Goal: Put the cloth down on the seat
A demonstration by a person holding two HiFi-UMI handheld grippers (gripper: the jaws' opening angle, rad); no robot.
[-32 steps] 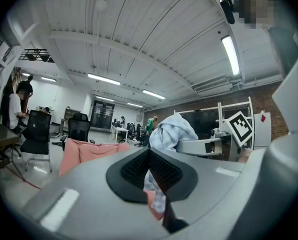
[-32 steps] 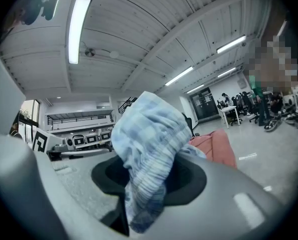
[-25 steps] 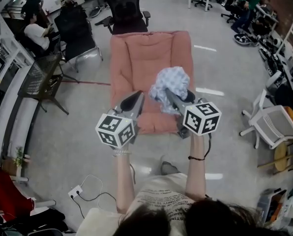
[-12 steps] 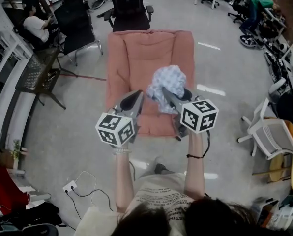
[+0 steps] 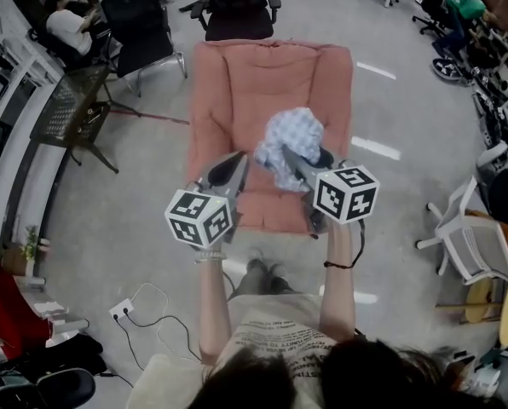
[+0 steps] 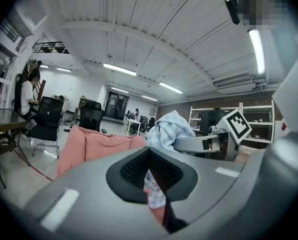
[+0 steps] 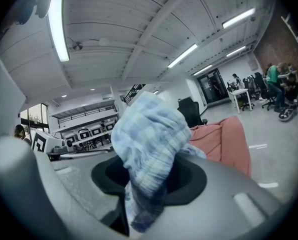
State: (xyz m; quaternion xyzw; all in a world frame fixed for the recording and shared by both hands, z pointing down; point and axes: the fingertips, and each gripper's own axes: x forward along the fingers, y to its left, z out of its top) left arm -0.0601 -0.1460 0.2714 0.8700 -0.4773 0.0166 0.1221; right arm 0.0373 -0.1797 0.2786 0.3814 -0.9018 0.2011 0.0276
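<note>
A light blue checked cloth [image 5: 292, 139] hangs bunched in my right gripper [image 5: 292, 158], which is shut on it above the front part of the pink padded seat [image 5: 245, 83]. In the right gripper view the cloth [image 7: 146, 149] fills the space between the dark pads and spills over them. My left gripper [image 5: 233, 162] is beside it on the left, shut with nothing in it. In the left gripper view its pads [image 6: 134, 166] meet at the tip, and the cloth [image 6: 169, 129] and the right gripper show behind them. The seat [image 6: 101, 146] lies on the floor just ahead.
Black office chairs [image 5: 237, 7] [image 5: 139, 24] stand behind the seat. A mesh table [image 5: 71, 118] is at the left and a white chair [image 5: 476, 237] at the right. A power strip with cable [image 5: 122, 309] lies on the floor near my feet. A person [image 5: 62, 28] sits far left.
Both grippers, with the cloth still in the right one, have moved forward and a little down over the seat. The person holding them has stepped closer to the seat's front edge.
</note>
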